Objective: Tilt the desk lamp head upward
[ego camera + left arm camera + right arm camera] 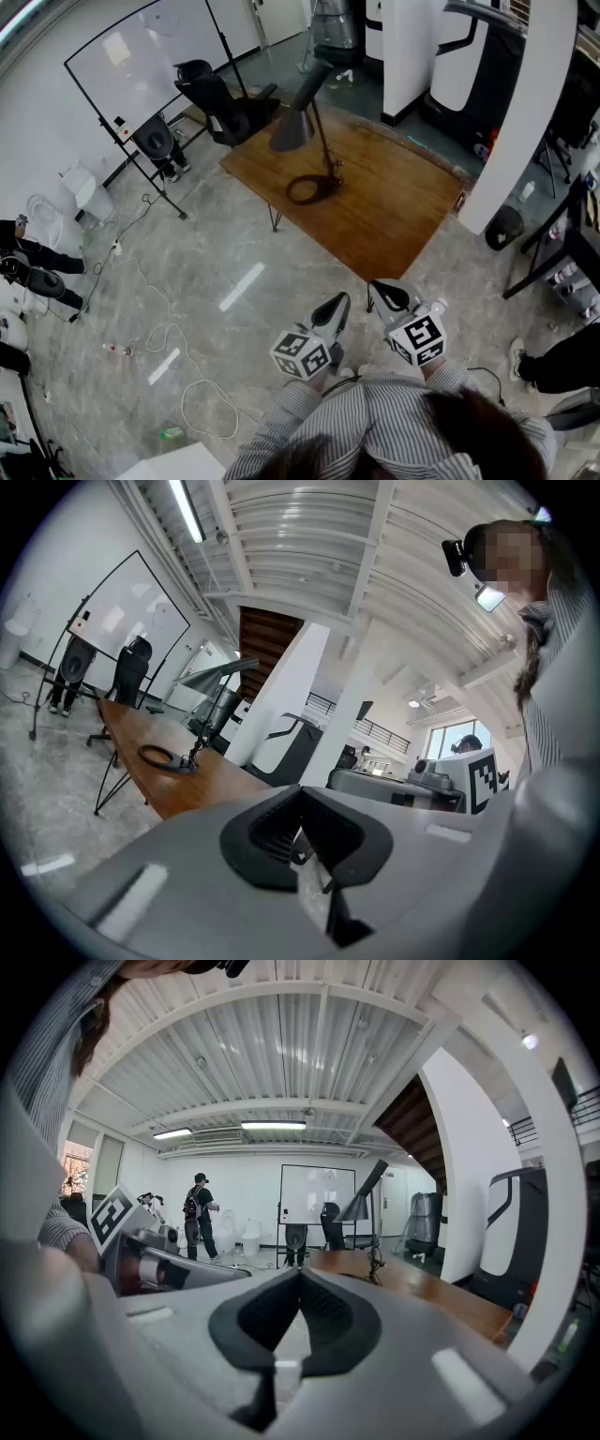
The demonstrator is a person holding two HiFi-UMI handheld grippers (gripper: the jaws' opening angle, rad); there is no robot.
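Left gripper, right gripper: pressed together, empty. Lamp head at twelve o'clock, well apart; my shut-jawed shove could topple it

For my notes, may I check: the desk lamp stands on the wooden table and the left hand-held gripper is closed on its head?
Not quite: the desk lamp stands on the wooden table, but the left hand-held gripper is closed on nothing, held well away from the lamp, as the head view shows.
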